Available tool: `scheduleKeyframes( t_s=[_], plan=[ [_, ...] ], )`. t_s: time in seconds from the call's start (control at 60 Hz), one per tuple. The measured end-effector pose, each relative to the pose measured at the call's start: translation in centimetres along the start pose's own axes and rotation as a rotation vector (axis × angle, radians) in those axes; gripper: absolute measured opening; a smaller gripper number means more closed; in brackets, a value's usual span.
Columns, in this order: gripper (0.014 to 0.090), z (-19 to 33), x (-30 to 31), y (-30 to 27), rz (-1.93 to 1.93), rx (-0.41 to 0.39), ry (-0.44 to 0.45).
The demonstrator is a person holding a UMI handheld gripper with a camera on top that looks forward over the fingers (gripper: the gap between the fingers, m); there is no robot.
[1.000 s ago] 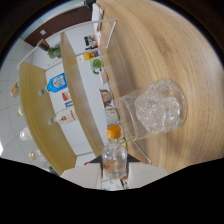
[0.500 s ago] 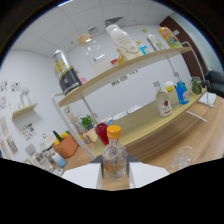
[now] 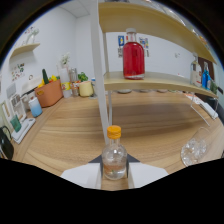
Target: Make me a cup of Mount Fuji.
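Glass [image 3: 196,150], the cup the drink is meant for, sits at the lower right of the frame on the wooden counter [image 3: 75,135], with what looks like ice inside, well apart from the gripper [image 3: 114,170].

Largest in view is the shelf unit [image 3: 160,77] across the upper right half. Its white upright post [image 3: 102,95] runs down the centre of the frame, just behind the small bottle, and looks like the main hazard: a swing toward the glass that arcs forward could knock the bottle on the post or on the lower shelf edge. A red-filled bottle [image 3: 133,60] stands on that shelf and could be toppled by a bump.

The counter offers the open room, a broad bare stretch from centre toward the left and a clear lane at lower right leading to the glass. Clutter, including an orange pot [image 3: 49,92], crowds the upper left against the wall.

Smallest, the orange-capped bottle [image 3: 114,157] is at lower centre, between the fingers, which appear closed against its sides and holding it upright. The grip sits low on a smooth, round body, so a quick tilt might let it slip or spill short of the glass.
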Motion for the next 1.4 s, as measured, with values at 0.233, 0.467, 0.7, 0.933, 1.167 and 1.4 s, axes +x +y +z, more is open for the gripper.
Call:
scheduleKeyframes(
  t_s=[0.233,0.467,0.7,0.933,1.167,1.4],
  plan=[
    [0.0357,0.7,-0.6,1.6,-0.008,-0.098,-0.01],
    [0.0368,-0.2,-0.5,2.1,-0.012,-0.098,-0.01],
    [0.0492,-1.5,-0.4,2.8,-0.058,-0.096,-0.038],
    [0.0851,-6.2,-0.3,-0.4,-0.054,-0.023,-0.149],
    [0.0861,-12.9,7.0,-5.0,-0.077,0.112,-0.157],
    [0.0856,-14.4,19.0,-4.9,-0.08,0.095,-0.056]
  ],
)
